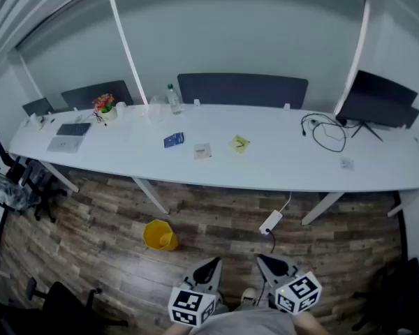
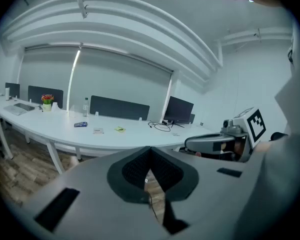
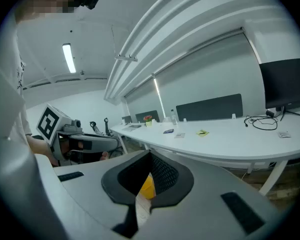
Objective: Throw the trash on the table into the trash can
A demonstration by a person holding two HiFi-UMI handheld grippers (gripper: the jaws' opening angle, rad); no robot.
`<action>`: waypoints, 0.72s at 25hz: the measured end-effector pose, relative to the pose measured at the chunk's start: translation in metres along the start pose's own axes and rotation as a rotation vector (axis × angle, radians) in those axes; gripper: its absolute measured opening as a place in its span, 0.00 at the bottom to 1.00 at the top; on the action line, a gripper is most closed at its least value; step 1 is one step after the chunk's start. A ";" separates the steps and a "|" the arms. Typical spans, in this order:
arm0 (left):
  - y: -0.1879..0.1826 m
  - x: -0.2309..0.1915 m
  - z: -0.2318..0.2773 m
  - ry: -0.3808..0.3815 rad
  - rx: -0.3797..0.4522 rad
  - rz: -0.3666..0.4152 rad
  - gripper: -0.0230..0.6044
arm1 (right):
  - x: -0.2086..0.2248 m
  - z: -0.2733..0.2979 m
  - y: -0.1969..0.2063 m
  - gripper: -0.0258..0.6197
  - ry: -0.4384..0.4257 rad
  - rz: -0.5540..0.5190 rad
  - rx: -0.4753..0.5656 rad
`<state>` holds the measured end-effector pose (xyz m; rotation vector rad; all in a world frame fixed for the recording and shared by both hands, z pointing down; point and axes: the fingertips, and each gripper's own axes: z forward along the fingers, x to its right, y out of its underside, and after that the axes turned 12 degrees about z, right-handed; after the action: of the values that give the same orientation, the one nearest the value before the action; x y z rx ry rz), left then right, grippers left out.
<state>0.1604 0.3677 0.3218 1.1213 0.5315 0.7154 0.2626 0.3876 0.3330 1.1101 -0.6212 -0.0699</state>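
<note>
Three bits of trash lie on the long white table (image 1: 279,166): a blue packet (image 1: 173,139), a pale paper wrapper (image 1: 202,151) and a yellow-green wrapper (image 1: 239,144). A yellow trash can (image 1: 159,235) stands on the wood floor in front of the table. My left gripper (image 1: 213,262) and right gripper (image 1: 264,259) are held low and near my body, well back from the table, both shut and empty. The left gripper view shows the same trash (image 2: 98,130) far off. Through the right gripper's closed jaws the yellow can (image 3: 147,186) shows below.
A bottle (image 1: 173,100), a flower pot (image 1: 105,105) and a laptop (image 1: 68,136) sit at the table's left. A monitor (image 1: 377,100) and cables (image 1: 328,132) are at the right. A power strip (image 1: 271,222) lies on the floor; office chairs (image 1: 14,187) stand at the left.
</note>
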 end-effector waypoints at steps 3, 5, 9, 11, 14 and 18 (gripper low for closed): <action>-0.004 -0.002 0.000 -0.004 0.000 -0.002 0.04 | -0.002 0.003 0.000 0.09 -0.012 -0.007 0.006; -0.003 -0.003 0.000 -0.002 0.002 0.001 0.04 | -0.006 0.004 0.002 0.09 -0.018 -0.008 -0.006; 0.000 -0.006 -0.002 -0.001 -0.001 -0.004 0.04 | -0.010 0.008 0.003 0.09 -0.025 -0.011 -0.009; 0.002 -0.007 -0.004 -0.003 -0.002 -0.007 0.04 | -0.011 0.009 0.003 0.09 -0.029 -0.008 -0.005; 0.005 -0.011 -0.007 -0.006 0.001 -0.008 0.04 | -0.019 0.012 0.000 0.09 -0.050 -0.016 0.015; 0.005 -0.020 -0.011 -0.009 0.004 -0.008 0.04 | -0.030 0.019 0.000 0.09 -0.059 -0.037 0.024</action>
<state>0.1385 0.3610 0.3233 1.1252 0.5295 0.7023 0.2283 0.3823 0.3254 1.1464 -0.6554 -0.1279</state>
